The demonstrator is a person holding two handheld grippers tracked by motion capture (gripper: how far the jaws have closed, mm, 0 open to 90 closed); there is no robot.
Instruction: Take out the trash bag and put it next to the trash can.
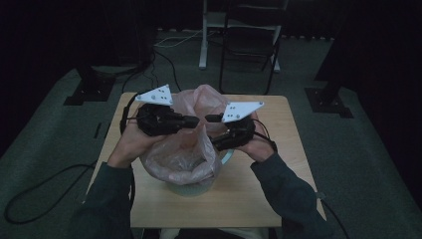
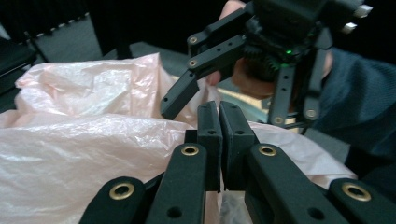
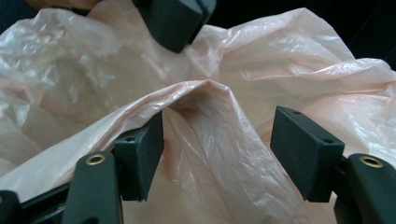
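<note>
Left hand-held gripper (image 1: 195, 121) has its jaws pressed together, and whether a fold of the pink plastic bag (image 1: 186, 149) is caught between them is hard to tell, since the jaw tips hide the contact in the left gripper view. Right hand-held gripper (image 1: 213, 130) holds its jaws wide apart, one on each side of a raised ridge of the bag's film, which stands between them; the left jaw's inner face touches the film. The bag is thin, translucent, pale pink and heavily crinkled, glossy where light catches it; it lines a pale round bin (image 1: 195, 186) that stands at the middle of the wooden bench (image 1: 288, 149), with its mouth bunched up above the rim. Most of the bin is hidden by the overhanging film, and the bag's inside is too dim to make out. The dark room blurs the chair (image 1: 251, 40) on the floor beyond the far edge. No writing or label is readable anywhere.
</note>
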